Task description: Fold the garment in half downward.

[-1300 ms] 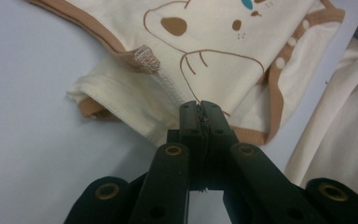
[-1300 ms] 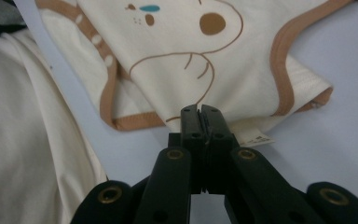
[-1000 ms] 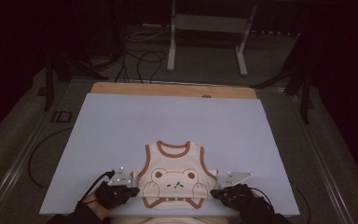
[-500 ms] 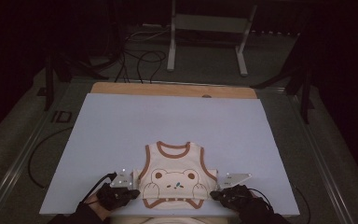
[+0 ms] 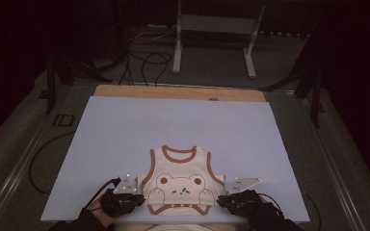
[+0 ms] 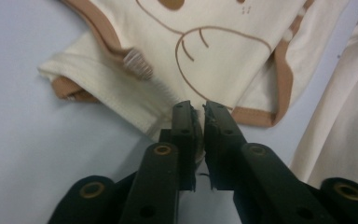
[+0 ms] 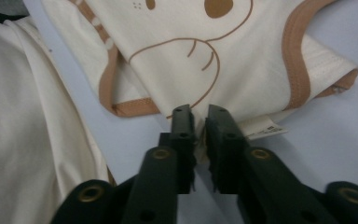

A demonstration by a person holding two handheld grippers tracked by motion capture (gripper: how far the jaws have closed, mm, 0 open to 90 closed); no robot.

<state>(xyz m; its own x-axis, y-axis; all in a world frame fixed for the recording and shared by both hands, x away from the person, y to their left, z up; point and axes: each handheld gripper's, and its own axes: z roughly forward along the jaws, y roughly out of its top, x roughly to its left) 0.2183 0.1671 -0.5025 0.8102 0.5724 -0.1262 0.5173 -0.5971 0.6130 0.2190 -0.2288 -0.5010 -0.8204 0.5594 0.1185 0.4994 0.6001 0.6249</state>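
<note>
A small cream vest (image 5: pixel 180 185) with brown trim and a bear print lies flat near the front edge of the pale blue mat (image 5: pixel 173 125). My left gripper (image 5: pixel 138 198) is at the vest's lower left side. In the left gripper view its tips (image 6: pixel 198 109) stand a narrow gap apart over the folded side edge of the vest (image 6: pixel 205 51); the jaws have just been opening, with cloth between them. My right gripper (image 5: pixel 223 201) mirrors it at the lower right side. Its tips (image 7: pixel 199 112) are also slightly parted, just opening, over the vest's (image 7: pixel 214 56) edge beside a white label (image 7: pixel 263 129).
A wooden strip (image 5: pixel 178 92) borders the mat's far edge. Beyond it stand a metal frame (image 5: pixel 212 48) and loose cables (image 5: pixel 144 57) on the dark floor. Cream cloth of the person's clothing (image 6: pixel 340 116) (image 7: pixel 23 116) hangs at the table's near edge.
</note>
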